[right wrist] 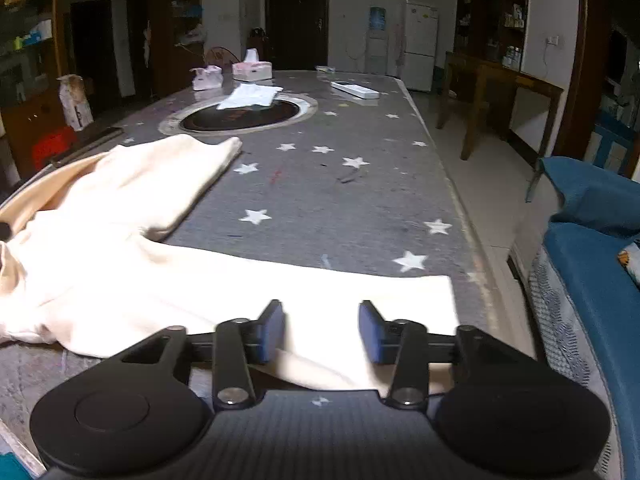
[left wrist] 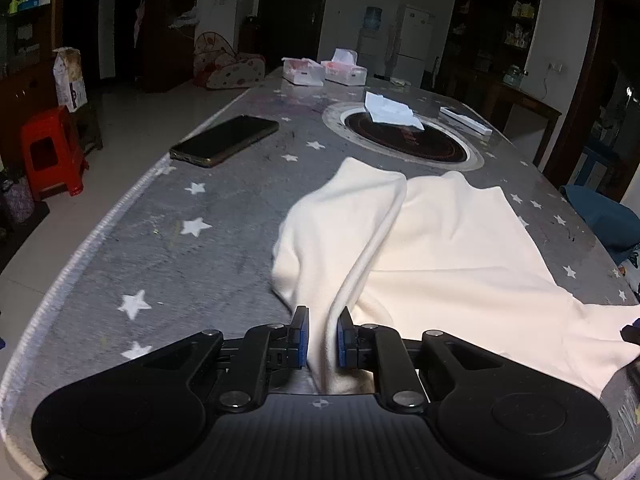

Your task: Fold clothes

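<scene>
Cream garment (left wrist: 440, 248) seemingly pinched between left jaws, under parted right jaws.

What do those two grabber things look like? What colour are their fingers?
Both look the same. The left gripper and the right gripper each have a black ribbed body with a small white cross mark in the middle, two round black discs at the sides, and black linkage bars joined by silver bolts. Their fingers carry flat blue pads. No sleeves or hands show.
</scene>
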The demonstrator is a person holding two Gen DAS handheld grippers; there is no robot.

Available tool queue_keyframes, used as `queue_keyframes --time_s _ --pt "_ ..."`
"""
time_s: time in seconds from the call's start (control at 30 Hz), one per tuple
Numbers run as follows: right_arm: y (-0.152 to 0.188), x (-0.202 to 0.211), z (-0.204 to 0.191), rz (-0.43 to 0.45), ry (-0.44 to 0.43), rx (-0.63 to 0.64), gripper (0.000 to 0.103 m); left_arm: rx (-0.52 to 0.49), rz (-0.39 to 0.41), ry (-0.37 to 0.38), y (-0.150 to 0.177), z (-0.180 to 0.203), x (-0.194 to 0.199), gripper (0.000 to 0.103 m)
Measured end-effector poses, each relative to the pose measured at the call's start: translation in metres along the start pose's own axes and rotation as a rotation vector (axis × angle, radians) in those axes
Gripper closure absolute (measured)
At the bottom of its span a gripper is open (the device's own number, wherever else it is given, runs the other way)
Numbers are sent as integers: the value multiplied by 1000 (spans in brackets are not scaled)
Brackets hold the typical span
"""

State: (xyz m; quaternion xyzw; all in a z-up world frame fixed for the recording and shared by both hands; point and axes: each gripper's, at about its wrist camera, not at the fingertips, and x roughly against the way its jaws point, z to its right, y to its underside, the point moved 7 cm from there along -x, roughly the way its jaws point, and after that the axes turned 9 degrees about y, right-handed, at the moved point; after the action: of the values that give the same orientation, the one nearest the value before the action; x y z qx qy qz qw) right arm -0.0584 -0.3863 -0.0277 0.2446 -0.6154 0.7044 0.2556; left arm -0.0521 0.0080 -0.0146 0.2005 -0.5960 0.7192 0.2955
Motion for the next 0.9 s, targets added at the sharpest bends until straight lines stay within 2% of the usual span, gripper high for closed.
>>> queue_keyframes --time_s 0.23,0.37,0.43,0.53,0.63,0.7,0.77,0.9 --pt "0 -4 10 -13 24 -1 54 11 -4 -29 8 -12 13 85" --pt "-7 -4 1 2 15 14 54 -42 20 -25 -7 0 19 76" --pt "-13 -4 -9 19 -16 16 54 -80 37 -20 -17 9 18 76" --pt "-20 -6 -24 35 -57 19 53 -143 47 0 -34 27 3 68" --pt "-23 -8 -38 38 -89 19 49 -197 34 4 -48 42 -22 68" --pt "-24 -10 -46 38 -106 20 48 -203 11 18 -57 48 -42 68" --pt "-24 -12 -52 34 -118 17 46 -216 -10 21 -64 54 -61 59" --pt "-20 -17 -57 19 -124 8 42 -214 -44 6 -75 55 -97 59"
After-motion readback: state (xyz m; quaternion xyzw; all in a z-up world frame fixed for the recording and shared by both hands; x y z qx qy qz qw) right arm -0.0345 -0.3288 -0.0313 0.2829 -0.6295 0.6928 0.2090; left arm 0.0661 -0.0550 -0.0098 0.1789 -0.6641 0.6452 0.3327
